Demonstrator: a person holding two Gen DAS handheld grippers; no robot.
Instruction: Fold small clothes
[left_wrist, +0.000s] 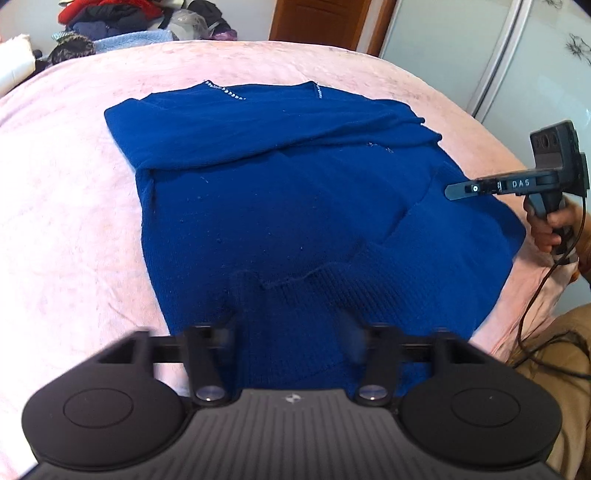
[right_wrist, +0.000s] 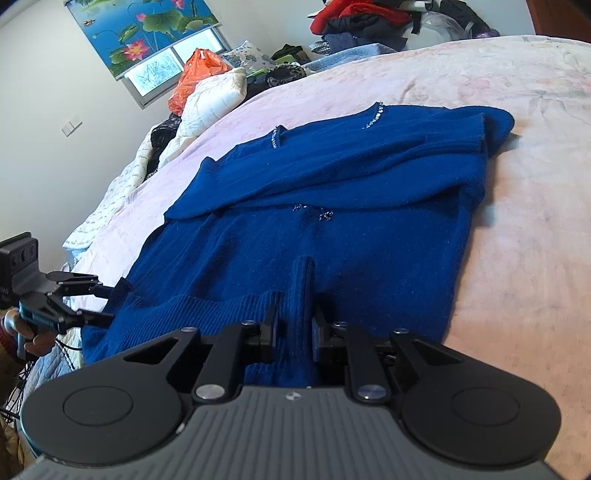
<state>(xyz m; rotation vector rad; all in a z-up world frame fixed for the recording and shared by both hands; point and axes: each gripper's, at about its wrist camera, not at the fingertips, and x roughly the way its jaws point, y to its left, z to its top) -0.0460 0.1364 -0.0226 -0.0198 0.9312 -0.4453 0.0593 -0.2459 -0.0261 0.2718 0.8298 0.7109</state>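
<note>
Hard parts first: in the left wrist view the left gripper (left_wrist: 291, 325) has both fingertips smeared by blur, dark against dark knit, so whether they touch the fabric is anyone's guess. They stand wide apart with nothing pinched between them. The near hem of the blue sweater (left_wrist: 295, 206) is hidden behind the gripper bodies in both views.

One garment, a blue knit sweater with sparkly trim at the neckline, lying on the pink bedspread (left_wrist: 66, 221). Both sleeves are folded across the chest, one over the other. Two grippers, each in a hand.

The right gripper (right_wrist: 294, 328) is nearly closed on a raised ridge of the ribbed hem, which bunches up between the jaws. From the left wrist view the same tool comes in from the right side, its tip over the sweater's right edge.

Room-wise, there's bare bedspread all round the sweater. A pile of clothes (right_wrist: 369, 22) sits at the far end of the bed, with an orange plastic bag (right_wrist: 195, 74) and white pillow (right_wrist: 210, 99) near the window. A cable (left_wrist: 535, 295) trails down from the right hand.
</note>
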